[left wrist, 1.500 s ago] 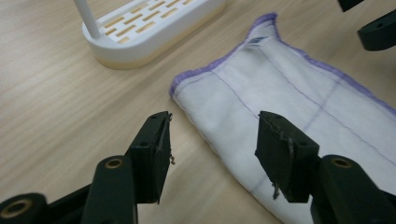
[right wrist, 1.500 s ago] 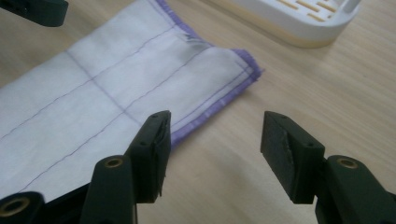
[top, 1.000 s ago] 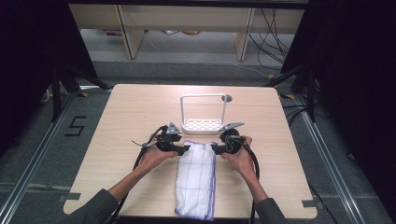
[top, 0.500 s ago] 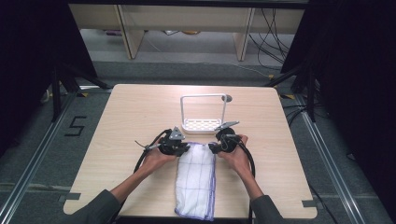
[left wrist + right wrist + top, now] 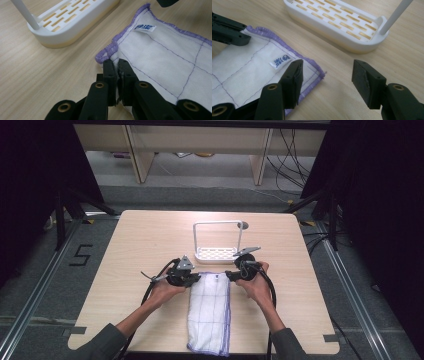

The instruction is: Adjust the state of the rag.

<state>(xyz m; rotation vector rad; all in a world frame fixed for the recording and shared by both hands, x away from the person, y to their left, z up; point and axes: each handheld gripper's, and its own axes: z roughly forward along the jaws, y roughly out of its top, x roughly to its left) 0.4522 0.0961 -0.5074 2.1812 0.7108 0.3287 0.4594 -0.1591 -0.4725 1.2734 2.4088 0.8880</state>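
Observation:
A white cloth [image 5: 210, 312] with purple edging lies folded lengthwise on the wooden table [image 5: 135, 245], reaching down to the near edge. My left gripper [image 5: 116, 65] is shut on the cloth [image 5: 165, 55] at its far left corner. My right gripper [image 5: 327, 72] is open at the far right corner of the cloth [image 5: 249, 67], one jaw over the hem and the other over bare wood. In the high view the left gripper [image 5: 196, 278] and right gripper [image 5: 229, 274] flank the cloth's far end. A small blue-lettered label [image 5: 280, 61] sits near that hem.
A white slotted rack [image 5: 218, 253] with a tall wire handle stands just beyond the cloth, close to both grippers; the rack [image 5: 65, 21] also shows in the left gripper view, and the rack [image 5: 337, 22] in the right. A small round grey piece [image 5: 245, 225] lies behind it.
Both hands have shifted very little. The right gripper has edged slightly inward toward the cloth's far right corner.

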